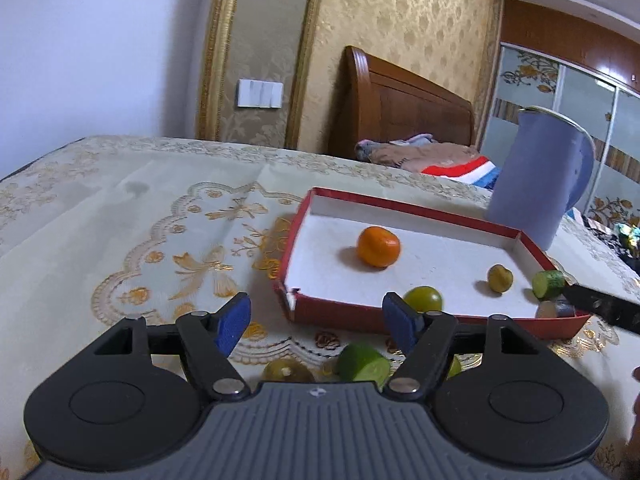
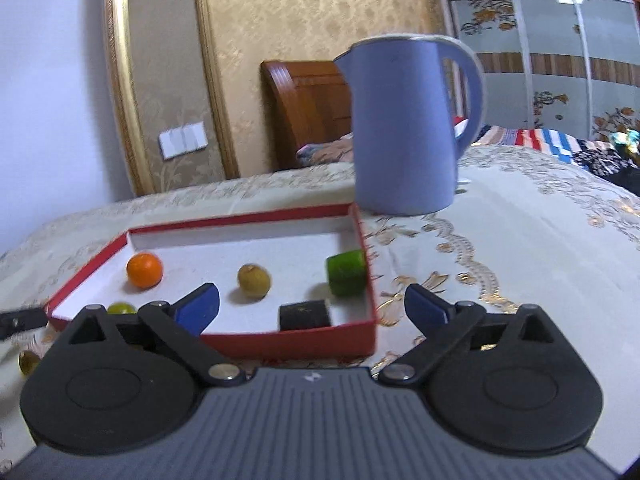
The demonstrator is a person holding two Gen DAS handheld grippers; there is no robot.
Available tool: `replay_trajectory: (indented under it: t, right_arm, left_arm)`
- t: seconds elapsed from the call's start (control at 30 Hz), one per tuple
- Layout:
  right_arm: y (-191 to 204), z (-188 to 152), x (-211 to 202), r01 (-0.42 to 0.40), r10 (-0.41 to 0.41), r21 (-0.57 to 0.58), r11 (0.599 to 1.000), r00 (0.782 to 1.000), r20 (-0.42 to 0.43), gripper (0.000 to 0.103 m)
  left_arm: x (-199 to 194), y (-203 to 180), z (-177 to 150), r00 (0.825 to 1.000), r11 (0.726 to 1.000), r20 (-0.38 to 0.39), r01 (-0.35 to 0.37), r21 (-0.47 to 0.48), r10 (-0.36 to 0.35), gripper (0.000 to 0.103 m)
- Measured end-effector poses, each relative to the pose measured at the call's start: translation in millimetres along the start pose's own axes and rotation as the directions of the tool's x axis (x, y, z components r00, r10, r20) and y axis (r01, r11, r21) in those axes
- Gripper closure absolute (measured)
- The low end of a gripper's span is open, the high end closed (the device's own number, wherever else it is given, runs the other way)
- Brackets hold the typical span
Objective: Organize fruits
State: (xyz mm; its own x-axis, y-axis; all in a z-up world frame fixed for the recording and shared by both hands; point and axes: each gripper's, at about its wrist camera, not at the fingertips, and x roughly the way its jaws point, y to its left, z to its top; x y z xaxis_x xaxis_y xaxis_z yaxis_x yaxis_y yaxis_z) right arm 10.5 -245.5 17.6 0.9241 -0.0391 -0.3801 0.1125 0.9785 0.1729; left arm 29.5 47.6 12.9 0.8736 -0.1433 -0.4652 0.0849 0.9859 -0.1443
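A shallow red box (image 1: 336, 314) with a white floor lies on the table; it also shows in the right wrist view (image 2: 296, 340). In it are an orange (image 1: 378, 247), a yellow-brown fruit (image 1: 500, 278), a green fruit (image 1: 423, 299), a cut green piece (image 1: 549, 283) and a dark piece (image 2: 305, 314). On the cloth in front of the box lie a cut lime piece (image 1: 363, 362) and an olive fruit (image 1: 287, 370). My left gripper (image 1: 316, 322) is open and empty above these two. My right gripper (image 2: 312, 306) is open and empty over the box's near right corner.
A blue kettle (image 2: 404, 128) stands behind the box's far right corner. The table has a cream and gold embroidered cloth (image 1: 140, 232). A bed with a wooden headboard (image 1: 400, 104) and a striped blanket lies beyond. A small yellowish fruit (image 2: 29, 361) sits at the right wrist view's left edge.
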Motion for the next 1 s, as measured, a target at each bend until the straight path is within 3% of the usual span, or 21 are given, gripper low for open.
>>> replay_trajectory:
  t: [0.3, 0.53, 0.63, 0.73, 0.83, 0.87, 0.93, 1.0]
  right_arm:
    - [1, -1, -1, 0.022, -0.022, -0.009, 1.000, 1.000, 0.005, 0.003]
    - [-22, 2, -7, 0.046, -0.047, 0.087, 0.995, 0.999, 0.009, 0.003]
    - [-35, 1, -16, 0.062, -0.067, 0.132, 0.989, 0.997, 0.038, 0.003]
    - [-43, -2, -22, 0.086, -0.094, 0.138, 0.987, 0.994, 0.054, 0.002]
    - [-49, -4, -22, 0.066, -0.069, 0.132, 0.989, 0.997, 0.020, 0.002]
    - [-49, -6, -22, 0.051, -0.051, 0.115, 0.992, 0.999, -0.001, 0.002]
    - [-46, -14, -25, 0.031, -0.030, 0.074, 0.997, 0.999, -0.022, 0.002]
    - [-45, -19, -28, 0.002, 0.000, 0.053, 0.999, 0.999, -0.034, 0.002]
  left_arm:
    - [-5, 5, -9, 0.998, 0.998, -0.027, -0.055, 0.024, 0.056, 0.031]
    - [-12, -3, -18, 0.995, 0.988, -0.017, -0.093, 0.120, 0.095, 0.031]
    - [-10, -4, -23, 0.994, 0.982, -0.049, -0.091, 0.163, 0.100, 0.031]
    - [-6, 2, -23, 0.991, 0.985, -0.077, -0.099, 0.138, 0.111, 0.031]
    - [5, 6, -23, 0.982, 0.989, -0.148, -0.100, 0.114, 0.116, 0.031]
    - [3, 7, -23, 0.984, 0.989, -0.138, -0.098, 0.111, 0.113, 0.032]
    - [3, 7, -23, 0.984, 0.989, -0.137, -0.095, 0.114, 0.111, 0.043]
    - [3, 5, -24, 0.984, 0.988, -0.136, -0.096, 0.123, 0.113, 0.045]
